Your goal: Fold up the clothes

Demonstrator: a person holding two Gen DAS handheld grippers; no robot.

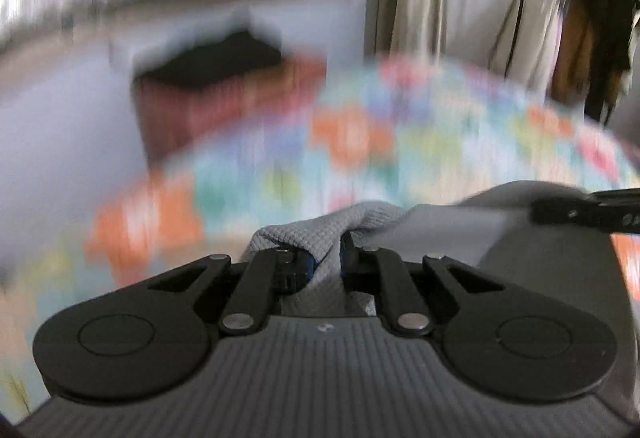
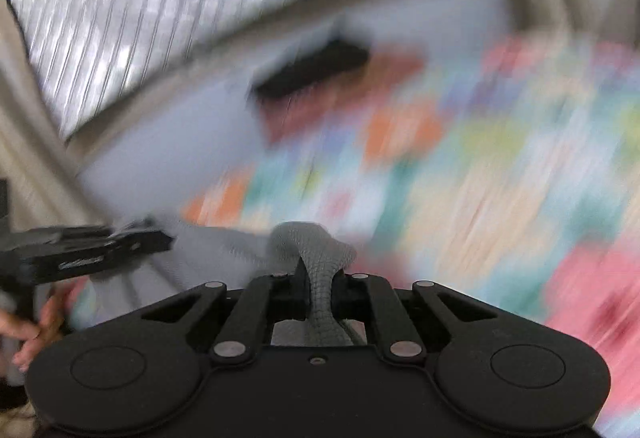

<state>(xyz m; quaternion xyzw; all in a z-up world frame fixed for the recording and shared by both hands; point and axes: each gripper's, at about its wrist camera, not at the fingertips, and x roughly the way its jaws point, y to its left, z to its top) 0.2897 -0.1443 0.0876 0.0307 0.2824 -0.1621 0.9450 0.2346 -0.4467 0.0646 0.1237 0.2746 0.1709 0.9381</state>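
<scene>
We have the grey knit garment (image 1: 320,238) pinched in both grippers, held up above the bed with its patchwork cover (image 1: 360,142). The left gripper (image 1: 326,258) is clenched on a bunched fold of the cloth, which rises just ahead of its fingers (image 1: 304,270) and runs off to the right toward the other tool. The right gripper (image 2: 320,290) is likewise clamped on the garment (image 2: 316,250): a narrow neck of fabric is squeezed between its fingers (image 2: 298,294) and mushrooms out just beyond them. From the right wrist view we see the left gripper off to the left of the fingers, with the person's hand (image 2: 36,322) under it, and the grey cloth stretched between the two tools.

We judge that we are at the lift-and-spread step (both views are smeared with motion blur, so the background is hard to read), with no fold laid down yet. Beyond the fingers lies the bedcover, and farther off a dark flat object (image 1: 216,58) which we cannot identify.

The next move, as we see it, calls for keeping both grips firm, drawing the grippers apart until the span is taut, then lowering the garment flat onto the cover ahead of the fingers. A slack span would bunch on landing.
</scene>
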